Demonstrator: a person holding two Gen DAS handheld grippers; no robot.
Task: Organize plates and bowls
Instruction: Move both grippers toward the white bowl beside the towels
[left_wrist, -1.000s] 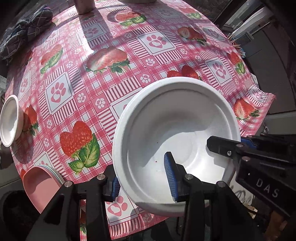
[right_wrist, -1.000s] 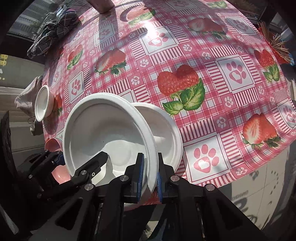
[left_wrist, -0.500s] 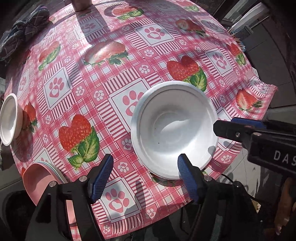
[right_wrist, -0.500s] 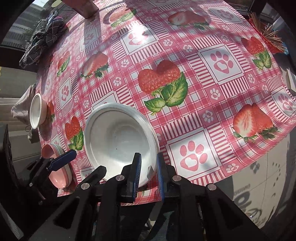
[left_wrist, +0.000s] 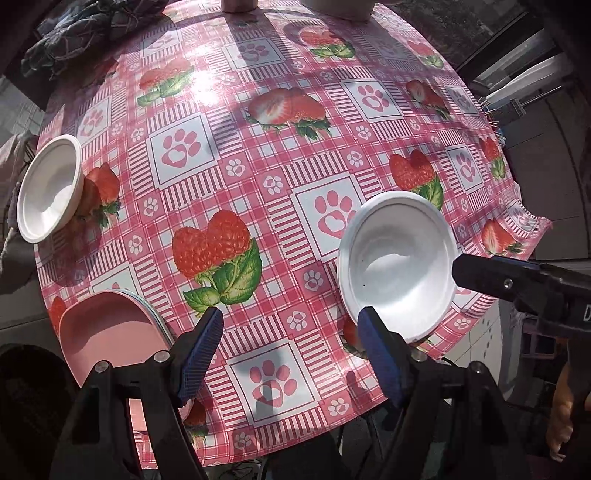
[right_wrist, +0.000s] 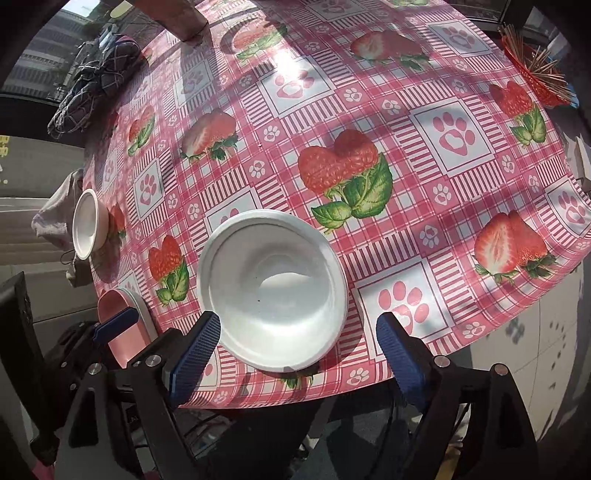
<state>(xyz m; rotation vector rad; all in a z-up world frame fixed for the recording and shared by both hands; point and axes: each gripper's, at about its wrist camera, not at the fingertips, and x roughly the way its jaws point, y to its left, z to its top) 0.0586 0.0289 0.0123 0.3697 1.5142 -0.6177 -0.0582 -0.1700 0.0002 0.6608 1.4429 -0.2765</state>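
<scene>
- Right wrist view: the right gripper (right_wrist: 299, 343) has let go, its jaws now spread wide, with the stacked white bowls (right_wrist: 271, 299) resting on the table (right_wrist: 461, 206) just ahead between them.
- Left wrist view: the left gripper (left_wrist: 291, 347) is also open and has backed off; the bowls (left_wrist: 397, 269) sit ahead to its right.
- Judged: this nesting is done. The small white bowl (left_wrist: 48, 188), far ahead-left, and the pink plates (left_wrist: 110, 332), beside the left finger, remain.

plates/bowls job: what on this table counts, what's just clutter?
Job:
large white bowl
small white bowl
pink plate stack

Clutter:
dark plaid cloth
toothpick holder
pink cup at far edge
</scene>
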